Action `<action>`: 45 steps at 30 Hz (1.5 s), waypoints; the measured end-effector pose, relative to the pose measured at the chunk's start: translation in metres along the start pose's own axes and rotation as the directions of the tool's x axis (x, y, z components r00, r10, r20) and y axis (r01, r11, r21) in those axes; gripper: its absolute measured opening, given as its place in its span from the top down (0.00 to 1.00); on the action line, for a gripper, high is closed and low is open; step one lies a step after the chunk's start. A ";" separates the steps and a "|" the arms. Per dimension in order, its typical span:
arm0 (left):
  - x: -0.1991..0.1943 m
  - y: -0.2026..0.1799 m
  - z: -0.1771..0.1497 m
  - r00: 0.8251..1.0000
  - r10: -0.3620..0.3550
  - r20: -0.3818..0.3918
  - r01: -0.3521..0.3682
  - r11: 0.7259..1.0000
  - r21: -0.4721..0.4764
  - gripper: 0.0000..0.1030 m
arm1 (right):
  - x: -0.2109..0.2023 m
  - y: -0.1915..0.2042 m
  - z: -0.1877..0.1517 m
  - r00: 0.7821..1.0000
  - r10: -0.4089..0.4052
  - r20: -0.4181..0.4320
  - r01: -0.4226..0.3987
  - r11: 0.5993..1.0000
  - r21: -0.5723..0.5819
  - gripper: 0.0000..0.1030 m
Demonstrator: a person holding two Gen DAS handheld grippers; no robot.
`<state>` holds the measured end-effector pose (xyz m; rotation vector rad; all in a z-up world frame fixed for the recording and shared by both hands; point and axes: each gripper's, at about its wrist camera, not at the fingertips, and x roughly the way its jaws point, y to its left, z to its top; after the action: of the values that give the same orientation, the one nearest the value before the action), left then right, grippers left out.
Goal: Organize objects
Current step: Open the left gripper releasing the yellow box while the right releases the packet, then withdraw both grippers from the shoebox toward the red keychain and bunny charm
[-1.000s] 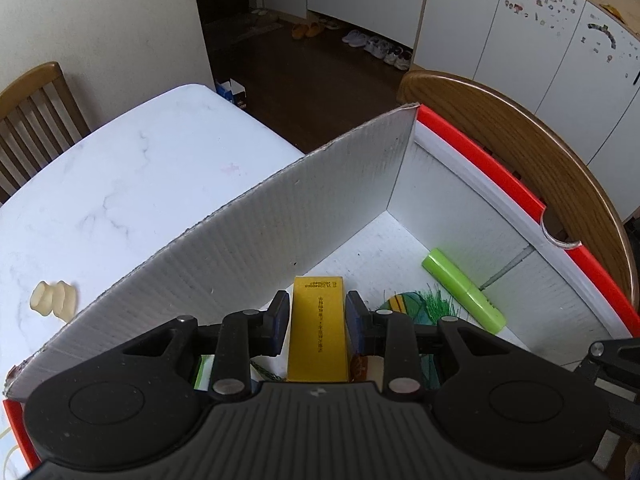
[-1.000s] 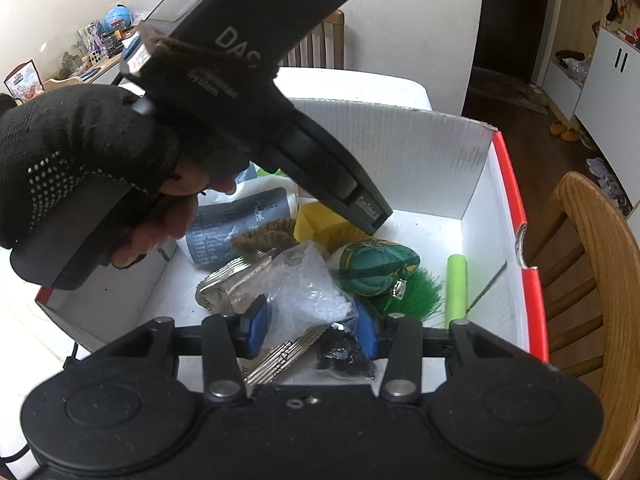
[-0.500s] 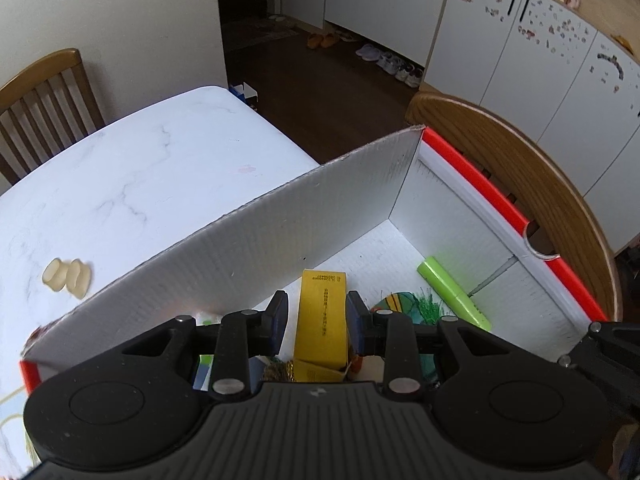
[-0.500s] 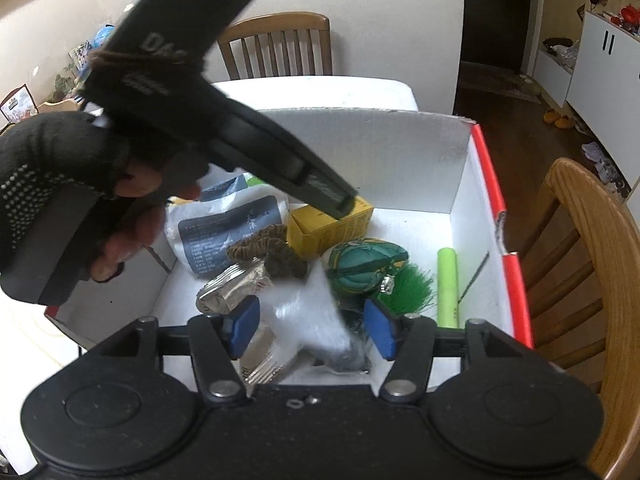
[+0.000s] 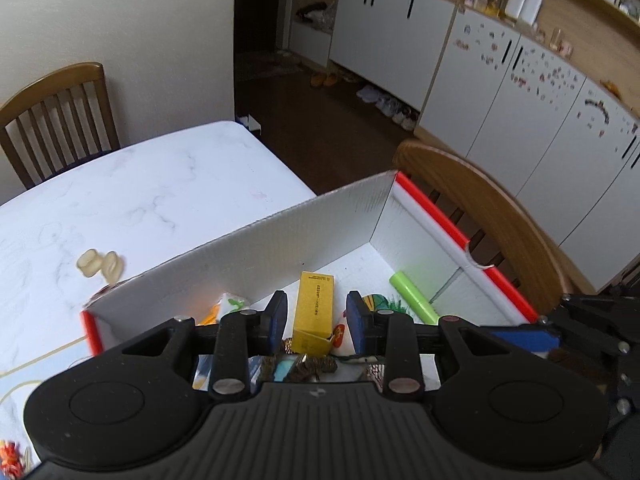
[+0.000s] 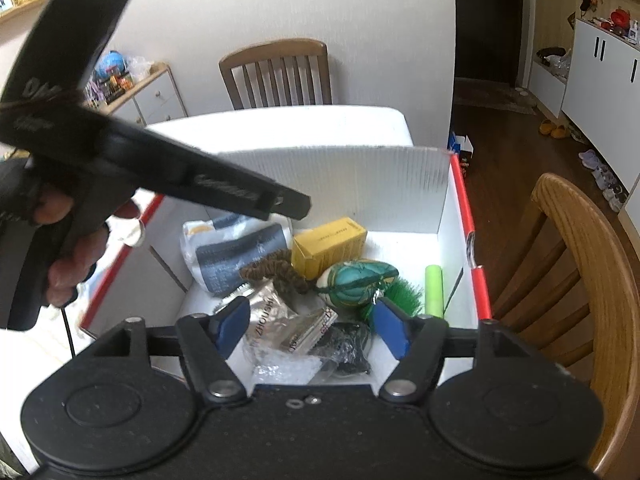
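Observation:
A white cardboard box with a red rim [image 5: 280,236] [image 6: 464,200] stands on the white table. In it lie a yellow carton [image 5: 313,304] [image 6: 329,243], a green tube [image 5: 414,295] [image 6: 434,290], a green painted egg-shaped toy with a green tassel [image 6: 358,282], a brown scrunchie [image 6: 276,274], a dark pouch [image 6: 236,254], silver sachets [image 6: 276,316] and a clear bag [image 6: 288,368]. My left gripper [image 5: 315,322] is open and empty, above the box. My right gripper [image 6: 314,326] is open and empty, above the box's near side.
Pale yellow pieces [image 5: 100,264] lie on the marble table [image 5: 140,200] outside the box. Wooden chairs stand beyond the table [image 5: 56,108] and beside the box [image 6: 580,280]. The left gripper's body and gloved hand [image 6: 80,184] fill the right view's left side.
Both grippers have risen away from the box. The left gripper let go of the yellow carton, which now lies in the box. The right gripper opened wider and the clear bag dropped.

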<state>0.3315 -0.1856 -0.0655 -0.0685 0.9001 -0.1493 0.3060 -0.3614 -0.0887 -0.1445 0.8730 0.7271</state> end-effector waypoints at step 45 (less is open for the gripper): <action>-0.175 0.219 -0.145 0.948 0.255 0.192 -0.211 0.952 -0.222 0.01 | 0.036 0.225 0.100 0.986 0.145 0.076 -0.133 0.981 -0.141 0.07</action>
<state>0.1321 0.0583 -0.0465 -0.1607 0.6936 0.1691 0.2431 -0.1329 -0.0128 -0.1731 0.7564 0.9181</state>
